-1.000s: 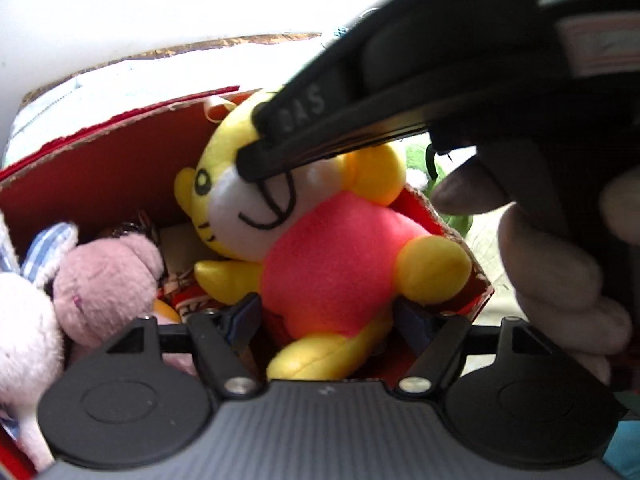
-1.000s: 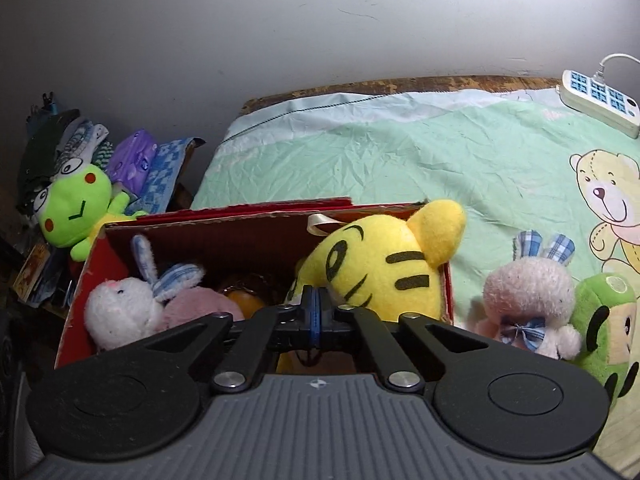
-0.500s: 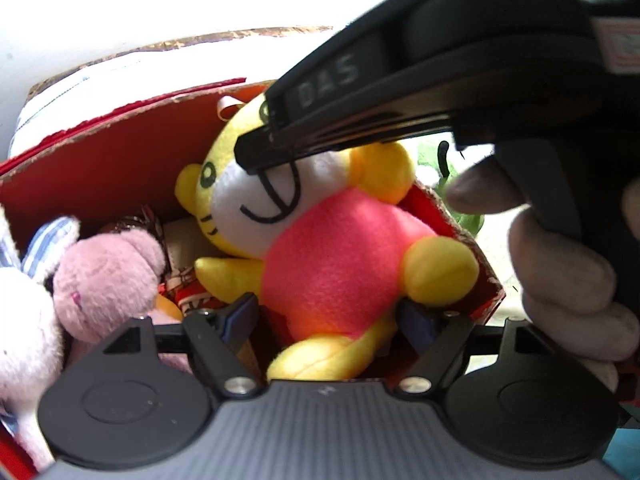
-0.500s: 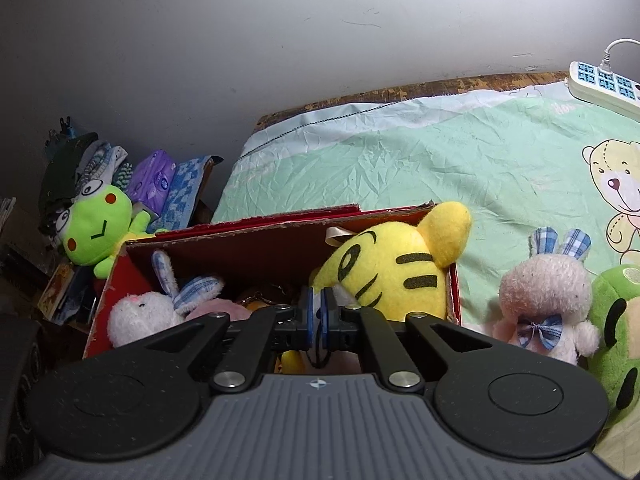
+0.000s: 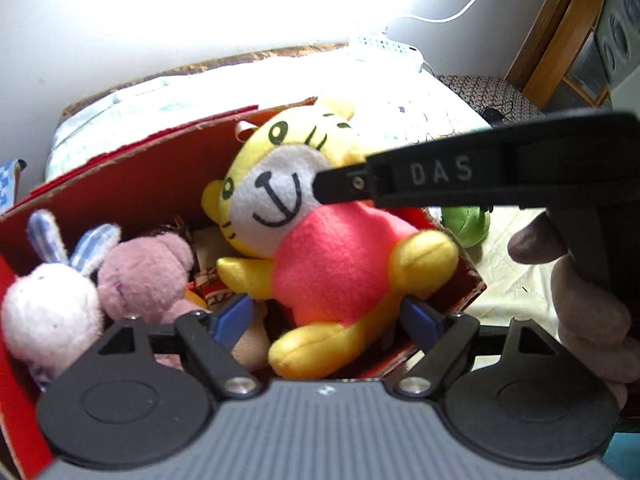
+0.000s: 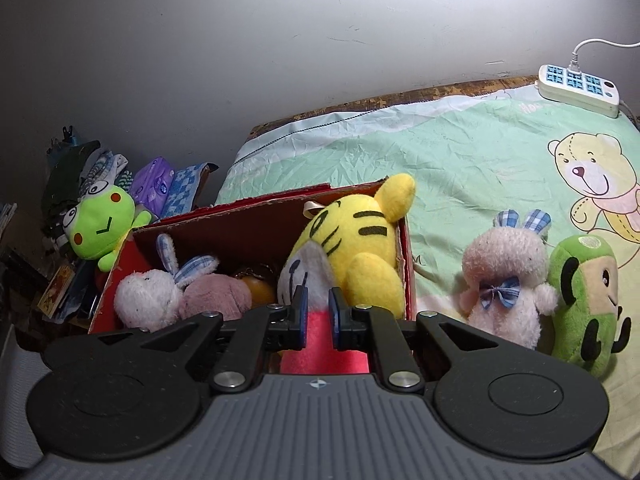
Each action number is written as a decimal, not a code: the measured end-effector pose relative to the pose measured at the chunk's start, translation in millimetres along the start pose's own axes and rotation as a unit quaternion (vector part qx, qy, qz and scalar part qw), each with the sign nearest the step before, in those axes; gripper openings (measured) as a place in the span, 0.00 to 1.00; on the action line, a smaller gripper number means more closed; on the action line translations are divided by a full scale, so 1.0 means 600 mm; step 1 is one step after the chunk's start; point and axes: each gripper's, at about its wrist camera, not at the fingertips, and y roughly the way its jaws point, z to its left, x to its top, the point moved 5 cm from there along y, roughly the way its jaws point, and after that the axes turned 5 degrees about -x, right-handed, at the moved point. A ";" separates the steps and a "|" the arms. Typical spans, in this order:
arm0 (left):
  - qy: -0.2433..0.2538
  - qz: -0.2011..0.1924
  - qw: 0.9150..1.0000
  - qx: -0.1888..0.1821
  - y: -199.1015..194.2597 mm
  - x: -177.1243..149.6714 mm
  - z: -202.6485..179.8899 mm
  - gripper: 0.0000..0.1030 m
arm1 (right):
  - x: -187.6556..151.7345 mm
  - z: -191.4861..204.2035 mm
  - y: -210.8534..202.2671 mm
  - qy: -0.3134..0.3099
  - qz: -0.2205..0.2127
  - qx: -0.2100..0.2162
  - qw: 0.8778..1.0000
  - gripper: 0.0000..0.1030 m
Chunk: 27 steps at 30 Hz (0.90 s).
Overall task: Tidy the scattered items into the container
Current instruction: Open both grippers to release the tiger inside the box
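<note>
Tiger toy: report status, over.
Left gripper opening, astride tiger. Right gripper jaws slightly apart at tiger's face. Tiger in red box. Bunny, green toy outside on bed.

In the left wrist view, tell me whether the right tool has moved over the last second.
Yes. Against the red box, the right tool has drawn back rightward, off the yellow tiger's face to its cheek.

Left view glares white; right view dim.
</note>
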 end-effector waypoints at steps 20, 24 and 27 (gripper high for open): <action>-0.105 0.001 0.978 0.180 -0.039 -0.020 0.081 0.84 | -0.043 0.025 -0.043 -0.019 -0.013 -0.008 1.000 0.18; -0.111 -0.001 0.974 0.196 -0.041 -0.026 0.082 0.85 | -0.046 0.033 -0.050 -0.027 -0.018 -0.014 0.999 0.18; -0.114 -0.005 0.972 0.207 -0.045 -0.030 0.082 0.88 | -0.050 0.035 -0.054 -0.028 -0.019 -0.015 0.999 0.18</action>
